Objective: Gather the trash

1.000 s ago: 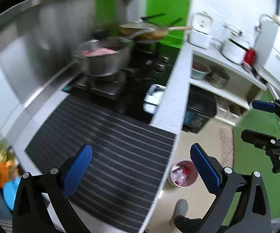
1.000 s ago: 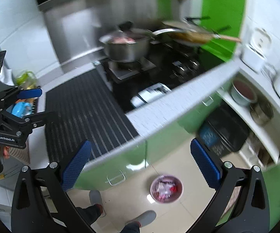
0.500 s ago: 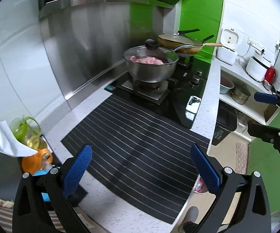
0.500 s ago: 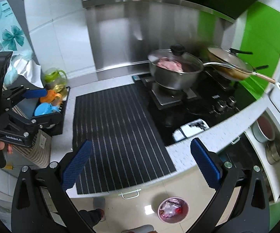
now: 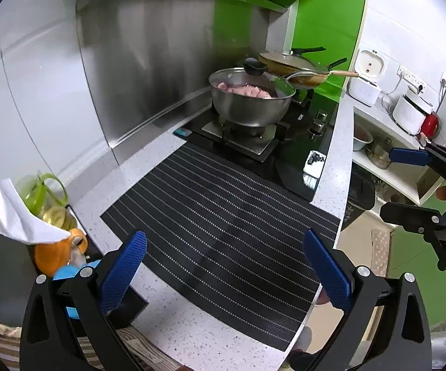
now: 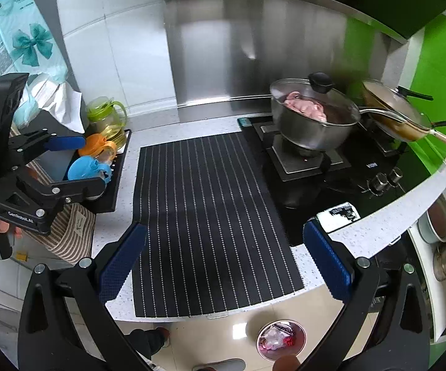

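Note:
A black-and-white wrapper [image 5: 314,167] [image 6: 338,215] lies on the black glass hob close to the counter's front edge. On the floor below stands a small pink-rimmed bin [image 6: 281,338] with crumpled trash inside. My left gripper [image 5: 224,272] [image 6: 77,164] hangs open over the striped mat, holding nothing. My right gripper [image 6: 223,262] [image 5: 405,188] is open too and empty, above the mat's front edge, with its right pad near the wrapper. A hand holds each gripper's handle.
A black striped mat [image 6: 204,210] covers the counter. A lidded steel pot [image 6: 312,120] with meat and a pan [image 6: 396,114] sit on the hob. A rack [image 6: 116,182] at left holds cups and a green jug [image 6: 105,117]. Shelves [image 5: 386,142] with cookers stand at right.
Both views have swung up from the floor and counter edge to face the counter and hob. Both grippers stay open and empty.

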